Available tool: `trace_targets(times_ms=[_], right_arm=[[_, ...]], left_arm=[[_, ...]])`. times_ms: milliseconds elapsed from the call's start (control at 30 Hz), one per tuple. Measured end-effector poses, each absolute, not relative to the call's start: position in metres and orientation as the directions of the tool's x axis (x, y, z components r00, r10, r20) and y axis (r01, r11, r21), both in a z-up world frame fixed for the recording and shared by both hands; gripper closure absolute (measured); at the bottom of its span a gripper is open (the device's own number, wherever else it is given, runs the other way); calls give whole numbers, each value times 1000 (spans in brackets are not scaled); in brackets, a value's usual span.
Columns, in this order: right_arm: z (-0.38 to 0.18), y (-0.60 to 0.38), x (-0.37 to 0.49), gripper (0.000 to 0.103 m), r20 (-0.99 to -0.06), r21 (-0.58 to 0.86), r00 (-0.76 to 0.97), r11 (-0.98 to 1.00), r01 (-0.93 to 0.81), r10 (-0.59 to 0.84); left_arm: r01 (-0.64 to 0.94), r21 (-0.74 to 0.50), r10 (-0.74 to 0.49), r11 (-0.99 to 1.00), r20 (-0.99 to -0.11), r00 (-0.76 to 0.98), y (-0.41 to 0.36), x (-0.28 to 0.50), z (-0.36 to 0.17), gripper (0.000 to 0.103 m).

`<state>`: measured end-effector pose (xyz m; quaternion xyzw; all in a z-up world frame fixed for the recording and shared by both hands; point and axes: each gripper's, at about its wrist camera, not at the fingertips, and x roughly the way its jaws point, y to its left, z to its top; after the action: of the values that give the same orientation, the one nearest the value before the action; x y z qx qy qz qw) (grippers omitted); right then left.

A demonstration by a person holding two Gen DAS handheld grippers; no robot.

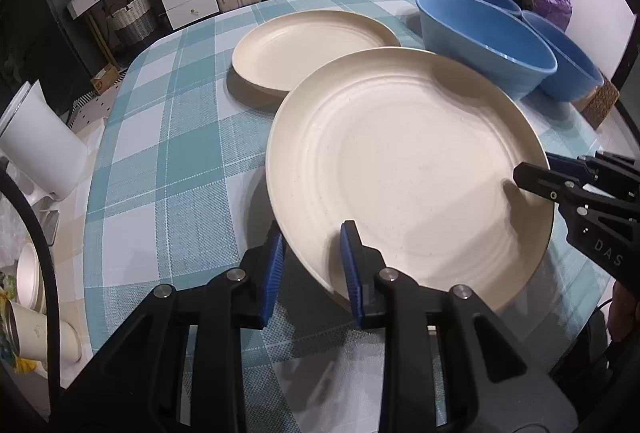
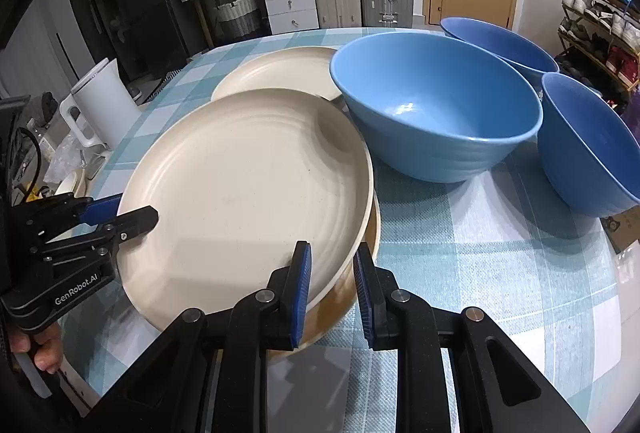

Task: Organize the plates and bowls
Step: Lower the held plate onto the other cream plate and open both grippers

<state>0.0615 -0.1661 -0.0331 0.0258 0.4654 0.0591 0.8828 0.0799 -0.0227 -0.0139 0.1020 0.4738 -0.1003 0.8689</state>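
Observation:
A large cream plate point(image 1: 408, 169) is held tilted above the checked tablecloth; it also shows in the right wrist view point(image 2: 244, 185). My left gripper point(image 1: 310, 269) straddles its near rim, jaws apart around the edge. My right gripper point(image 2: 332, 289) straddles the opposite rim, jaws apart with a visible gap; it shows in the left wrist view point(image 1: 536, 173). A second cream plate point(image 1: 312, 49) lies flat behind it point(image 2: 280, 73). Three blue bowls stand to the right: a near one point(image 2: 436, 113), a far one point(image 2: 500, 41), a right one point(image 2: 584, 145).
The table point(image 1: 168, 161) has a teal checked cloth and a rounded left edge. A white kettle point(image 1: 36, 141) stands beside it at the left. A brown woven box point(image 1: 602, 101) sits by the bowls. Drawers, suitcases and a shoe rack line the back.

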Motion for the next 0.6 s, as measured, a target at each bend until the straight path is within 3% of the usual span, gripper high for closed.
trace_targets(times_ms=[600], right_arm=[[-42,-157,53,82,-821,0,569,997,-81,46]], left_arm=[[312,181,0,933,-864,503,-37,76,-31,75]])
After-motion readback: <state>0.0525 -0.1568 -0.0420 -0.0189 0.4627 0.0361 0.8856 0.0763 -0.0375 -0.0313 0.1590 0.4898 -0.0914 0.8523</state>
